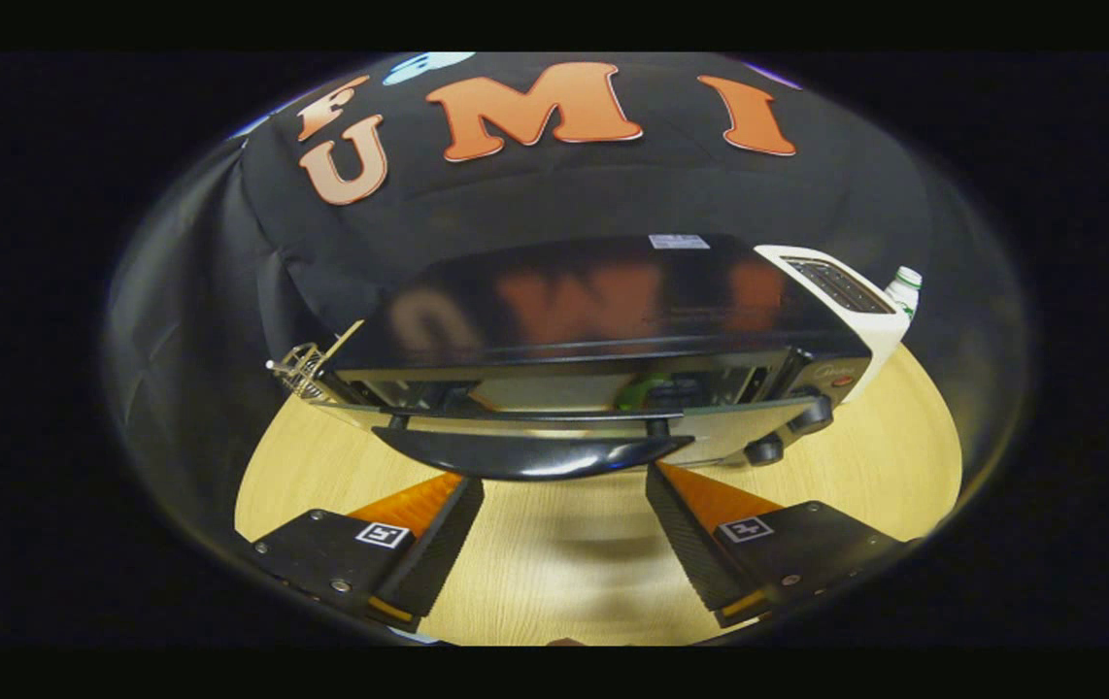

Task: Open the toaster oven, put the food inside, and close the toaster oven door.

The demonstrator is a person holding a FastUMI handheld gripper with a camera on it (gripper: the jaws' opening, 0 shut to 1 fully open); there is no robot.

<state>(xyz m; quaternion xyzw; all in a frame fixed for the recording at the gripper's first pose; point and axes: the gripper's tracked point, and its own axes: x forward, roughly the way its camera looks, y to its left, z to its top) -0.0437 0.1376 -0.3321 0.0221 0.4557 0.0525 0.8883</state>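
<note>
Toaster oven [603, 320] handle [530, 454] just ahead of open-fingered gripper [564, 485]

Glossy toaster oven [603, 291], wood-grain table [856, 466]

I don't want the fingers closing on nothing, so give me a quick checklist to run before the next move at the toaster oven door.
1. Gripper open, fingers spread: ok.
2. Door handle just ahead of the fingertips, roughly centred between them: ok.
3. Fingers around the handle: not ok, they sit short of it.
4. Toaster oven standing square on the wooden table: ok.
5. Door fully shut or ajar: cannot tell.
6. Knobs beside the door out of the fingers' path: ok.
</note>
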